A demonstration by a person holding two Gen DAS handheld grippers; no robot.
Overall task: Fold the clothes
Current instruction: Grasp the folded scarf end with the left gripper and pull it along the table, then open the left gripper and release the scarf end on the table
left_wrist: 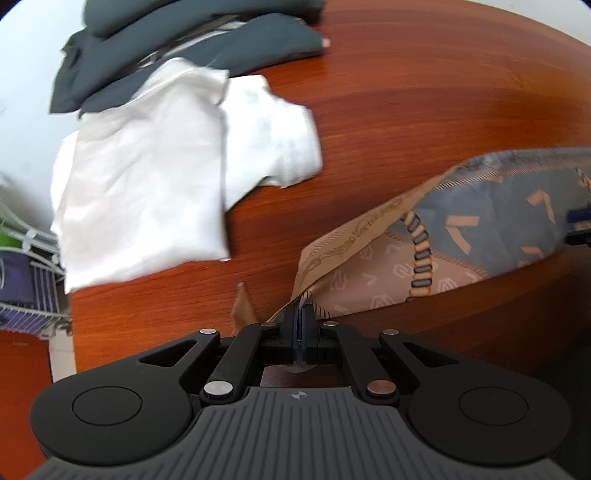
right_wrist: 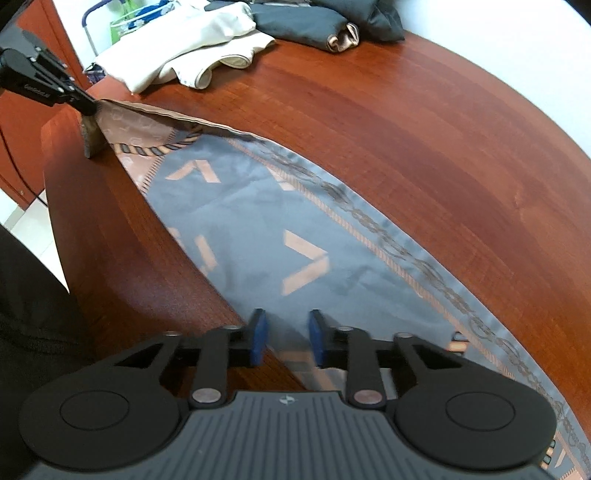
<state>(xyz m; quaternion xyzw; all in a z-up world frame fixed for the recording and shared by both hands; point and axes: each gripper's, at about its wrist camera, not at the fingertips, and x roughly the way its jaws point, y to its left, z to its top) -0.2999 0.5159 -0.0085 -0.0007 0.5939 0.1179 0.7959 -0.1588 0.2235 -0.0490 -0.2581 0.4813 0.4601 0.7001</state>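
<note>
A grey and tan patterned scarf point(right_wrist: 273, 229) lies in a long folded strip along the near edge of the wooden table point(right_wrist: 406, 122). My left gripper point(left_wrist: 300, 314) is shut on the scarf's tan end point(left_wrist: 354, 258) and lifts that corner off the table. It also shows in the right wrist view point(right_wrist: 86, 103), pinching the far end. My right gripper point(right_wrist: 286, 339) is open, its blue pads point(right_wrist: 258, 336) on either side of the scarf's near part, not clamping it. The right gripper shows at the edge of the left wrist view point(left_wrist: 580, 225).
A folded white garment point(left_wrist: 159, 173) lies on the table's left part, with dark folded clothes point(left_wrist: 192, 48) behind it. The same white clothes point(right_wrist: 184, 48) and dark clothes point(right_wrist: 325, 22) show in the right wrist view. A wire rack point(left_wrist: 26, 280) stands left of the table.
</note>
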